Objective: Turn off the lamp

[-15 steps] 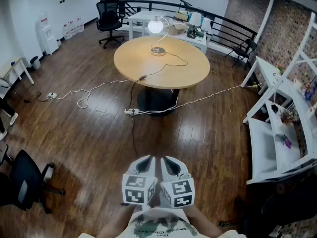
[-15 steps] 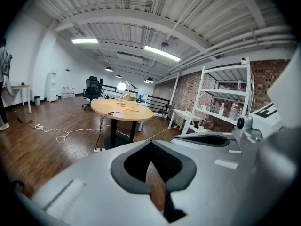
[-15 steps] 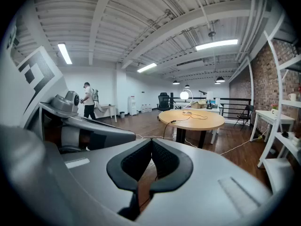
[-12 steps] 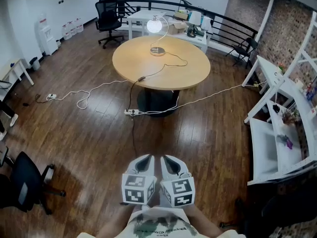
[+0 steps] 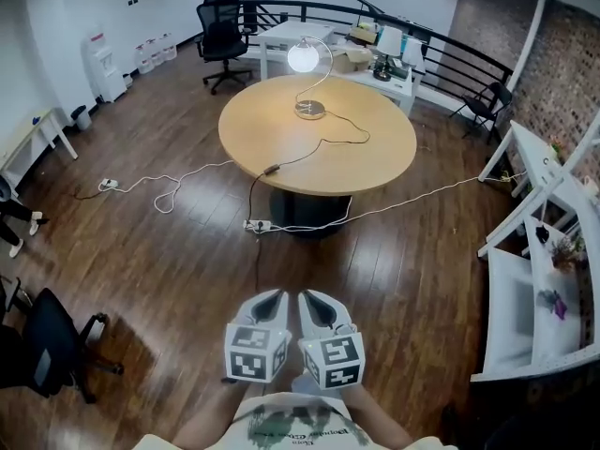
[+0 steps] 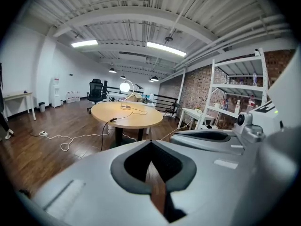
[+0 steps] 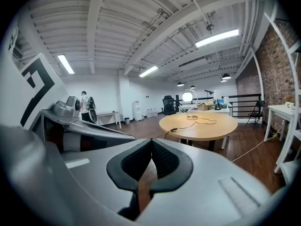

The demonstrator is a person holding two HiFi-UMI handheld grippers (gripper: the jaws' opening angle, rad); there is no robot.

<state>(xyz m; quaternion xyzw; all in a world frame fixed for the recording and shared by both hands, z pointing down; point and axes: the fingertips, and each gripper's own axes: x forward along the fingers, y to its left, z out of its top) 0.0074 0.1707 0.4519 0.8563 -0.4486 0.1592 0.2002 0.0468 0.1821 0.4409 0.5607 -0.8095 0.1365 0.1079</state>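
Position check. Left hand-held gripper (image 5: 271, 300) and right hand-held gripper (image 5: 315, 301) sit just beside each other, low in the head view over the dark wood floor (image 5: 169, 270), close to the person's body. Both are well apart from the desk.

Left gripper view: jaws closed, pad tips meeting, nothing between them; only floor shows through the thin slit lower down. Right gripper view: same, jaws together and empty.

The lamp (image 5: 303, 57) is lit: white globe glowing on a curved metal stem, round base standing on the far half of the round wooden desk (image 5: 375, 162). Black cord (image 5: 342, 142) runs from the base and loops across the desktop toward the near-left edge. It passes a small dark lump (image 5: 272, 169), possibly an inline switch but too small to confirm. It then drops to a power strip (image 5: 256, 224) on the floor beside the desk pedestal. White cable (image 5: 169, 190) trails left across the floor.

Surroundings: black office chair (image 5: 222, 31) beyond the desk; white shelving unit (image 5: 534, 279) at right; water dispenser (image 5: 101, 64) by the left wall. Right gripper view shows a person (image 7: 84, 105) standing far off near the wall.
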